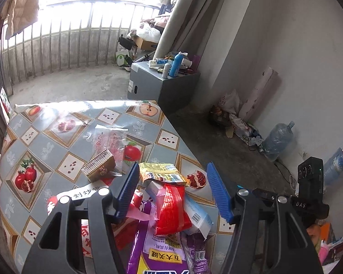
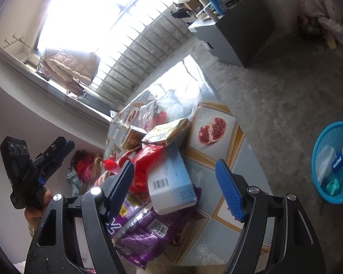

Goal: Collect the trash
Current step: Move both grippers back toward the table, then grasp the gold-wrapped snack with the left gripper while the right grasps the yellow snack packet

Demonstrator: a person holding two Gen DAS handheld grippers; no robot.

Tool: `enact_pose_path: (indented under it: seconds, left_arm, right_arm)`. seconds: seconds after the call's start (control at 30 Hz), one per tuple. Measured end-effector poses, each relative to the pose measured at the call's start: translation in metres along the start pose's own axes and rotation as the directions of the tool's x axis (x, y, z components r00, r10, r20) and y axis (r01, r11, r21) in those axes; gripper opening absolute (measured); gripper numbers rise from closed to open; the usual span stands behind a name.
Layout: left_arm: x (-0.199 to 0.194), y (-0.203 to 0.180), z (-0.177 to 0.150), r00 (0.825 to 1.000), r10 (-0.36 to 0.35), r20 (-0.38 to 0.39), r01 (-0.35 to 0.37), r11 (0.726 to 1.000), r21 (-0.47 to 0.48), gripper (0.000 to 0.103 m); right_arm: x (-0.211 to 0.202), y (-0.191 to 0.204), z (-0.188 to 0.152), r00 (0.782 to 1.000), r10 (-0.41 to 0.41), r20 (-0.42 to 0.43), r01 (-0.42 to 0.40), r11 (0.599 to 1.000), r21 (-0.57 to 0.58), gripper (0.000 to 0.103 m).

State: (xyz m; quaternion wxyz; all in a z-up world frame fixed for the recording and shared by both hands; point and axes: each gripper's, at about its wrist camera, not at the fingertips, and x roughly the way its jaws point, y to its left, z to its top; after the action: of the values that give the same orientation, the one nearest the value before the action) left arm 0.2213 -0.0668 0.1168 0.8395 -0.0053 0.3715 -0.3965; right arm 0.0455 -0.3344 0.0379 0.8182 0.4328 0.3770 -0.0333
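A heap of trash lies on the fruit-patterned table [image 1: 45, 150]: a purple bag [image 1: 160, 253], a red wrapper [image 1: 173, 207], a pale blue box [image 1: 199, 217], a yellow packet [image 1: 162, 171], a brown box [image 1: 100, 167] and a clear wrapper [image 1: 112, 137]. My left gripper [image 1: 173, 189] is open and empty just above the red wrapper and yellow packet. My right gripper [image 2: 176, 189] is open and empty over the pale blue box [image 2: 169, 178] and purple bag [image 2: 144, 237]. The left gripper also shows in the right wrist view [image 2: 64, 146].
A blue mesh basket [image 2: 336, 162] holding a few items stands on the floor right of the table. A grey cabinet [image 1: 157, 86] with bottles stands beyond the table. A water jug [image 1: 279, 139] and clutter lie along the wall. A railing [image 1: 68, 45] runs behind.
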Motion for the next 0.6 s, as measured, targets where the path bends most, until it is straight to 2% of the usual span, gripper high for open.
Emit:
enact_pose_path:
  seconds: [0.13,0.27,0.37,0.6]
  left_arm:
    - [0.037,0.019,0.012,0.996,-0.02,-0.086,0.016,0.999,-0.045,0.053]
    - [0.067,0.033,0.018,0.99,-0.027,-0.14,0.018,0.998,-0.062,0.048]
    - [0.079,0.044,0.025,0.99,-0.018,-0.141,0.008,0.998,-0.068,0.046]
    - [0.099,0.072,0.047,0.99,0.056,-0.128,-0.065,0.996,-0.068,0.045]
  right_arm:
    - [0.015,0.001,0.013,1.0,0.02,-0.023,-0.02,1.0,0.022,0.07]
    - [0.037,0.0,0.028,0.997,0.043,-0.057,-0.04,0.998,0.043,0.069]
    - [0.056,-0.002,0.038,0.994,0.056,-0.094,-0.051,0.997,0.062,0.068]
    - [0.091,-0.014,0.048,0.981,0.098,-0.165,-0.076,0.988,0.135,0.064]
